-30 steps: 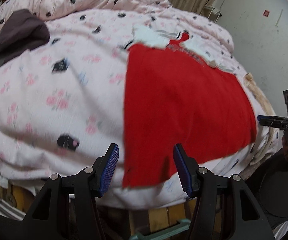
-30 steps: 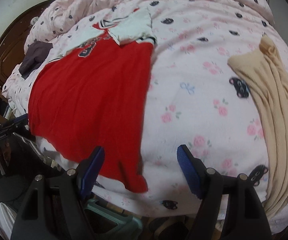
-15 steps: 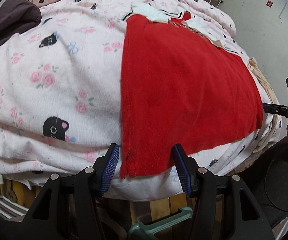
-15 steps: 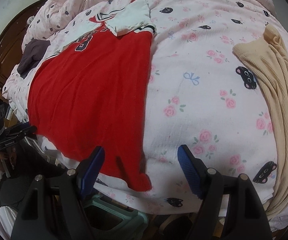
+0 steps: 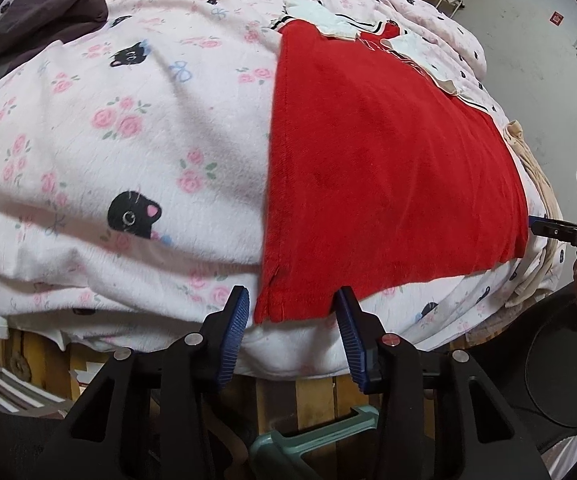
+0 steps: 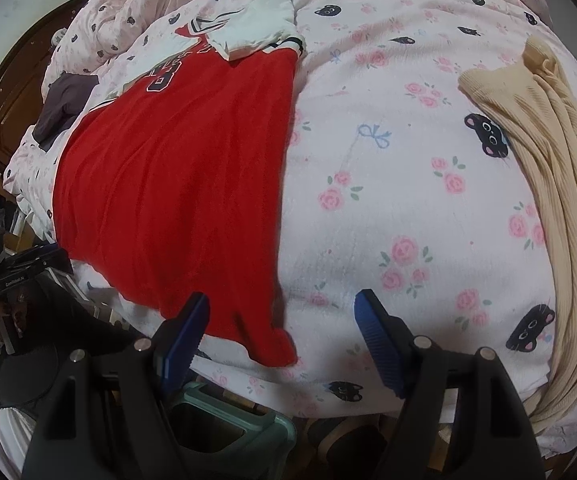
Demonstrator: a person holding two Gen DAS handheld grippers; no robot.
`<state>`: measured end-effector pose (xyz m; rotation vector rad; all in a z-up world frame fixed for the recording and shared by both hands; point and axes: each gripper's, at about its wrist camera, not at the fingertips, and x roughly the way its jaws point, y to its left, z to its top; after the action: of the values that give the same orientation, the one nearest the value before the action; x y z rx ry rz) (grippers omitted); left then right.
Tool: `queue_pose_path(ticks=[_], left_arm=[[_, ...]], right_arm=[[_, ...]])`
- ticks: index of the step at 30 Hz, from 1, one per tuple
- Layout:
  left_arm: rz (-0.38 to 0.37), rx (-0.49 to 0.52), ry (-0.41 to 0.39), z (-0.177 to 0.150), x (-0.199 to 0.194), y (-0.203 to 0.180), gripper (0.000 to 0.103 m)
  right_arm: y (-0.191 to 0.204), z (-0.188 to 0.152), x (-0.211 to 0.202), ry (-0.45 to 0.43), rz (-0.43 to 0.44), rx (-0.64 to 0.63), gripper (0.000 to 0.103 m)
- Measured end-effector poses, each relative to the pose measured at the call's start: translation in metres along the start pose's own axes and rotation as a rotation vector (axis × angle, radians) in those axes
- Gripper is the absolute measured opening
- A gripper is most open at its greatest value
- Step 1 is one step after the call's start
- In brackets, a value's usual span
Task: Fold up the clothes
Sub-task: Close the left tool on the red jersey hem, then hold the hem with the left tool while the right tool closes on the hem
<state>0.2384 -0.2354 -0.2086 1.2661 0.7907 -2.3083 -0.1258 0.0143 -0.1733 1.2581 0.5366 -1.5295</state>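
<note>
A red shirt (image 5: 384,168) with white sleeves folded in lies flat on the bed, its hem at the near edge; it also shows in the right wrist view (image 6: 176,184). My left gripper (image 5: 290,322) is open, its blue pads on either side of the hem's left corner, not closed on it. My right gripper (image 6: 282,334) is open, just in front of the hem's right corner (image 6: 276,350). Each gripper shows in the other's view: the right one (image 5: 568,232), the left one (image 6: 16,268).
A pink quilt with cats and roses (image 5: 128,152) covers the bed. A beige ribbed garment (image 6: 548,168) lies at the right. A dark garment (image 5: 36,20) lies at the far left. A green stool (image 6: 224,432) stands below the bed edge.
Both grippers have moved in toward the bed edge. The shirt's hem corners now sit close to the open fingers. The shirt has not moved.
</note>
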Motion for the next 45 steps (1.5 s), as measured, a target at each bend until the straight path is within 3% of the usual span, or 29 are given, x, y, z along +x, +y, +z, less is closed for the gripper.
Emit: queue_pose_path(ticks=[5, 9, 12, 16, 20, 23, 34, 36, 39, 45], left_arm=[[-0.012, -0.008, 0.005, -0.002, -0.001, 0.005, 0.025], [-0.032, -0.020, 0.007, 0.000, 0.001, 0.007, 0.020], [-0.039, -0.018, 0.007, 0.001, 0.001, 0.005, 0.008], [-0.028, -0.031, 0.004, 0.002, 0.000, 0.007, 0.008], [-0.016, -0.086, 0.009, 0.003, 0.000, 0.015, 0.016], [-0.051, -0.119, -0.002, 0.005, -0.001, 0.020, 0.018], [-0.078, -0.116, 0.035, 0.009, 0.011, 0.018, 0.018], [-0.085, -0.113, 0.032, 0.008, 0.011, 0.018, 0.018], [-0.087, -0.110, 0.020, 0.008, 0.007, 0.018, 0.004], [-0.123, -0.132, -0.012, 0.008, -0.002, 0.023, 0.003]], right_arm=[[0.000, 0.001, 0.002, 0.004, -0.004, 0.003, 0.077], [0.003, 0.003, 0.003, 0.006, -0.002, -0.002, 0.077], [0.004, 0.004, 0.003, 0.006, -0.004, -0.004, 0.077], [0.004, 0.004, 0.002, 0.006, 0.001, 0.000, 0.077], [0.004, 0.003, 0.002, 0.008, 0.004, 0.002, 0.077], [0.006, 0.003, 0.003, 0.011, 0.002, -0.003, 0.077], [0.006, 0.003, 0.004, 0.013, 0.007, -0.004, 0.077], [0.006, 0.003, 0.004, 0.014, 0.006, -0.005, 0.077], [0.006, 0.003, 0.004, 0.015, 0.007, -0.004, 0.077], [0.005, 0.003, 0.004, 0.018, 0.011, 0.001, 0.077]])
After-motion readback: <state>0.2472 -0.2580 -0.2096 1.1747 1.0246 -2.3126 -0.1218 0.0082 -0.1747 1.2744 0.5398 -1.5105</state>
